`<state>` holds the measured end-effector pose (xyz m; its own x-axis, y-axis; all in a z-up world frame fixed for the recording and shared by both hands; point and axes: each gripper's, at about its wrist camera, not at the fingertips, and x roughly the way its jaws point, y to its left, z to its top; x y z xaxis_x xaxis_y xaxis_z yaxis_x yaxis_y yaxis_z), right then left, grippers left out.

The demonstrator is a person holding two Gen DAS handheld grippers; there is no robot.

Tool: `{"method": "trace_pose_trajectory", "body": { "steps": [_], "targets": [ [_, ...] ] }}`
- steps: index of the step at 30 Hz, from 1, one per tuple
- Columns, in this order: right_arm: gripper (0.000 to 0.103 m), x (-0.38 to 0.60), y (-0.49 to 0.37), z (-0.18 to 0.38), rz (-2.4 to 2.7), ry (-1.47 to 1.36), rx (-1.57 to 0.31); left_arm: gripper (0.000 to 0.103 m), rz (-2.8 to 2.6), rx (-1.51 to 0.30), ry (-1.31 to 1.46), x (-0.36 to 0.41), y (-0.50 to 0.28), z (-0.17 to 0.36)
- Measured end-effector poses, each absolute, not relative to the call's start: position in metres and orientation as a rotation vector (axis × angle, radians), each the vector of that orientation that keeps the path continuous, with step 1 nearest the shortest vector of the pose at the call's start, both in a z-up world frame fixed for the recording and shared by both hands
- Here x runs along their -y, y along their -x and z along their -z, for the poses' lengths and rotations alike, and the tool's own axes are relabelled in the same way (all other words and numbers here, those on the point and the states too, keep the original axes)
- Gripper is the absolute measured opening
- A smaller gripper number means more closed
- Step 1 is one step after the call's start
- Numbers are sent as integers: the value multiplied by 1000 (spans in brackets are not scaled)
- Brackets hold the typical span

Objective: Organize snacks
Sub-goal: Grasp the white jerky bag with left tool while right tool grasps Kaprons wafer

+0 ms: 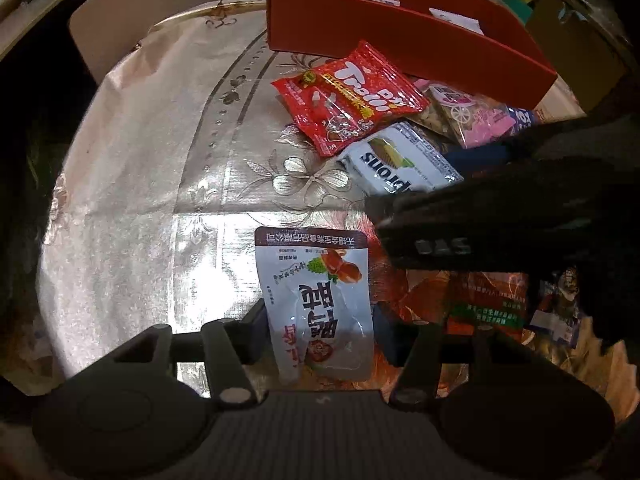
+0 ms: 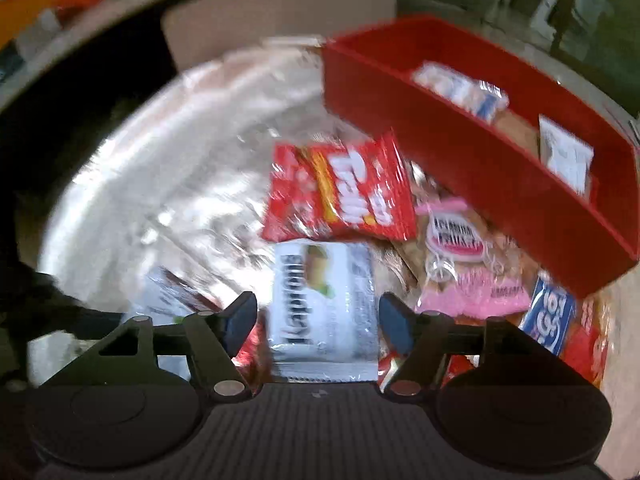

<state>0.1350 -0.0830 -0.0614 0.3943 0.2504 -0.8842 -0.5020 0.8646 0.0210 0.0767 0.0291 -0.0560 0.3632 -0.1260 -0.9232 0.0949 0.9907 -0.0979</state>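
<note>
left wrist view: the left gripper (image 1: 320, 328) points steeply down at the bench (image 1: 132, 208), its fingers (image 1: 256, 326) standing on either side of a white date-snack pouch (image 1: 320, 304) at lower centre of the frame; whether the pads actually press the pouch cannot be told, though it lies squarely between them; the right gripper's dark body (image 1: 500, 220) crosses the right side of this frame, above an orange packet (image 1: 488, 300); right wrist view (blurred): the right gripper (image 2: 318, 322) hangs over a white kaprons wafer pack (image 2: 324, 300) at lower centre, its fingers (image 2: 240, 320) released and spread just wider than the pack, clear of its sides; above it in the frame lie a red trolli bag (image 2: 340, 192) and, to the right, a pink-and-clear biscuit bag (image 2: 464, 264) with a blue pack (image 2: 548, 320) at far right; the red tray (image 2: 480, 168) stands at upper right, already holding a few white packets (image 2: 564, 156); step in hand, as judged: picking loose snacks off the bench for transfer to the tray, most of the pile not yet sorted; the next move calls for the right fingers to sink around the wafer pack and clench on its long edges, without catching the overlapping trolli bag.
</note>
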Motion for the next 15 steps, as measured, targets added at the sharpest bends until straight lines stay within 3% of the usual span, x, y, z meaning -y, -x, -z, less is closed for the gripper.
{"method": "trace_pose_trajectory", "body": {
  "steps": [2, 6, 15],
  "targets": [
    [77, 82, -135, 66, -485, 256, -1052, 49, 147, -1187, 20, -29, -76, 56],
    [66, 86, -135, 63, -463, 249, -1049, 45, 146, -1180, 6, -29, -75, 56],
    [65, 104, -131, 44, -456, 196, -1012, 41, 114, -1147, -6, -28, -73, 50]
  ]
}}
